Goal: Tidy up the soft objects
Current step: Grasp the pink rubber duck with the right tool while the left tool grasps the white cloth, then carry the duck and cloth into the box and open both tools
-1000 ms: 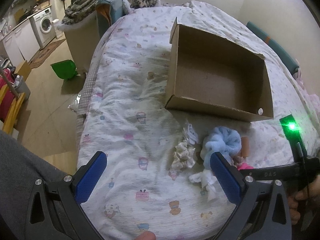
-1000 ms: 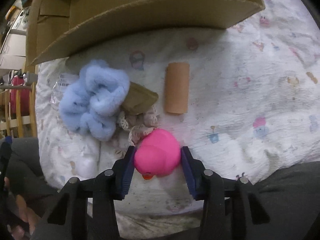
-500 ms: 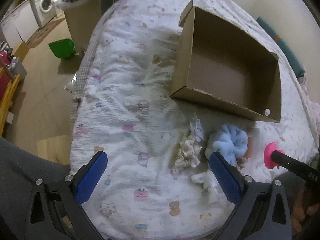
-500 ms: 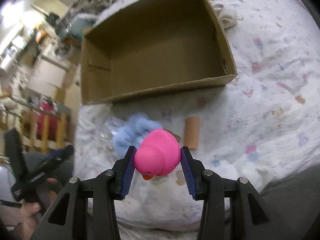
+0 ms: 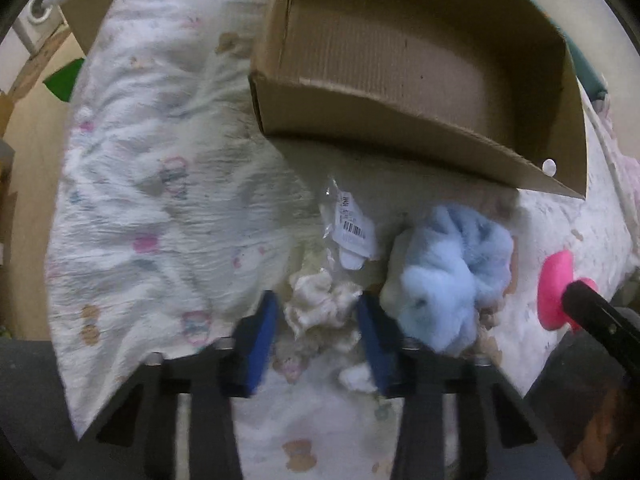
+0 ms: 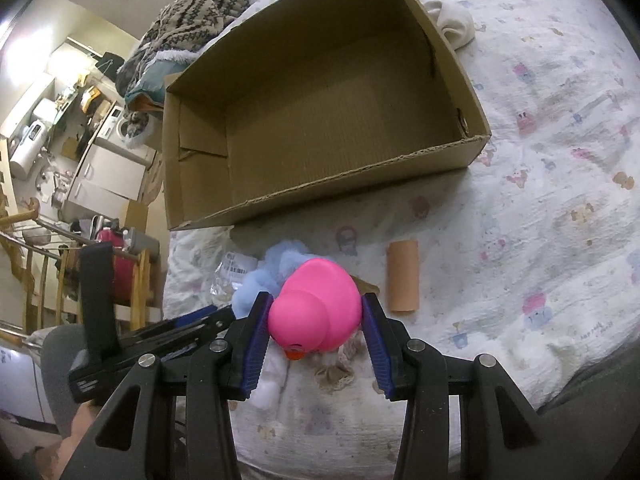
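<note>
1. My left fingers [image 5: 318, 330] have just been closing round the cream scrunchie [image 5: 322, 306], which lies on the bed [image 5: 140, 208] just beside the blue fluffy scrunchie [image 5: 448, 280]. The blue pads sit at either side of the cream fabric, though blur stops me telling whether they press on it yet.
2. My right fingers [image 6: 316, 326] are clenched on the pink rubber duck [image 6: 314, 312], held above the pile of small things, near the cardboard box [image 6: 320, 184].
3. I judge the cream scrunchie feather-light and wholly soft: it will squash flat, so taking it across the bunched middle should hold better than pinching one frill. The duck looks smooth and springy, so I would keep the pads on its widest part.
4. Only the left view shows the barcoded plastic packet [image 5: 352, 224] clearly, and the cream scrunchie at all.
5. Only the right view shows the box floor bare to its far wall, the tan cardboard tube [image 6: 403, 282] lying apart from the pile, and a cream cloth [image 6: 454, 24] beyond the box.
</note>
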Demonstrator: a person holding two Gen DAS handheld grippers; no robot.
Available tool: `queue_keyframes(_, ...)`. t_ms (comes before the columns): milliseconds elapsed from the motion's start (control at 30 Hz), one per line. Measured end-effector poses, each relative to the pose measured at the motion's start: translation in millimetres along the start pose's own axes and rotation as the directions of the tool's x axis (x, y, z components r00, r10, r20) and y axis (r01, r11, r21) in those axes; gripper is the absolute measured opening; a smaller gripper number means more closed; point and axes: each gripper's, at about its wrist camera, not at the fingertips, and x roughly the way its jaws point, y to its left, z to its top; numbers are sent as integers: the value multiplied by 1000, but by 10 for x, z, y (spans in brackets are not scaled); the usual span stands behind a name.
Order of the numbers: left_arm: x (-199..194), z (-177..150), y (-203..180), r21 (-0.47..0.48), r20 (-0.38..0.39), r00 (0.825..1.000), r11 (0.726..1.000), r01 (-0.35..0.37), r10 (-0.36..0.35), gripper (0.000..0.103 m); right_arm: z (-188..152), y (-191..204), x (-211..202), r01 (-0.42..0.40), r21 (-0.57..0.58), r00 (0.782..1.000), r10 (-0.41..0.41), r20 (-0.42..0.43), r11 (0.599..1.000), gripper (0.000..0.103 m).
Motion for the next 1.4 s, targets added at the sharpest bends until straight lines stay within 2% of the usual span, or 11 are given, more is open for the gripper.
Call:
queue_keyframes(67, 62, 4, 22, -7, -11, 1000, 1000, 11, -11, 21, -9, -17, -9, -4, 2, 1000, 4, -2, 1000, 47)
queue_keyframes(167, 35, 1, 61, -27, 20, 1000, 999, 20, -20, 15, -7, -21, -2, -7, 2, 1000, 7, -4, 1000, 47)
queue_keyframes(300, -86, -12, 163, -51, 52, 998, 998, 25, -22, 14, -5, -30, 1, -10, 6, 1000, 10, -6, 1000, 47)
queue_keyframes(533, -351, -126, 247, -38, 105, 994, 999, -35, 39, 14, -8, -44, -22, -20, 10, 1000, 20, 0, 1000, 47)
queue_keyframes(667, -535, -194, 148, 4, 161, 984, 997, -76, 74, 14, -20, -18, -103, -27, -8, 999, 27, 26, 1000, 47)
queue_keyframes(833, -878, -223, 34, 38, 251, 964, 995, -95, 82, 14, 3, 41, -269, -32, -35, 997, 34, 73, 999, 47)
queue_keyframes(933, -1016, -177, -18, 39, 291, 953, 994, -102, 86, 14, 52, 70, -363, 12, -71, 992, -3, 126, 997, 47)
queue_keyframes(1100, -1148, -30, -95, 41, 329, 941, 995, -96, 77, 14, 237, 35, -403, 30, -79, 987, -17, 159, 996, 47)
queue_keyframes(1400, -1126, 324, -271, 83, 351, 933, 990, -116, 80, 14, 589, 113, -361, 54, -121, 980, -29, 197, 991, 47)
